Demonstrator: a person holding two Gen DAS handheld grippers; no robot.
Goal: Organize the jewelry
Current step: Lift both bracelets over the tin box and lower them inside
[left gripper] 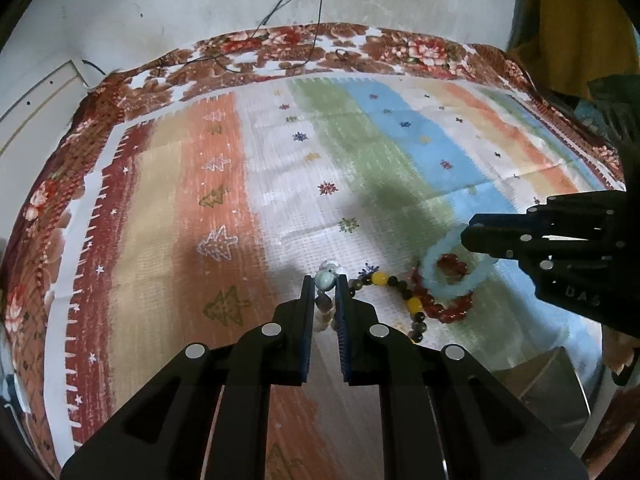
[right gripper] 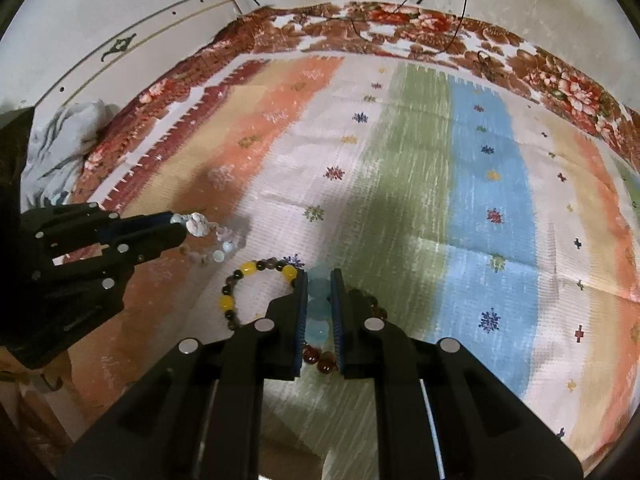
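Observation:
My left gripper (left gripper: 324,280) is shut on a pale bracelet (left gripper: 322,305) of white and grey beads, pinching a teal bead at the fingertips, and the strand hangs down between the fingers. In the right wrist view the left gripper (right gripper: 178,225) comes in from the left with that pale bracelet (right gripper: 199,226) dangling off its tip. My right gripper (right gripper: 319,276) is shut on a light blue bead bracelet (right gripper: 318,306). The right gripper (left gripper: 468,235) also shows in the left wrist view, holding the blue bracelet (left gripper: 452,287). A yellow-and-dark bracelet (right gripper: 240,280) and a red bracelet (left gripper: 452,312) lie on the cloth beneath.
A striped cloth (left gripper: 280,160) with small star prints covers a floral bedspread (left gripper: 400,46). Thin black cables (left gripper: 304,8) hang down the wall at the back. A grey metal box (left gripper: 552,384) sits at the near right. Crumpled grey fabric (right gripper: 60,144) lies off the left edge.

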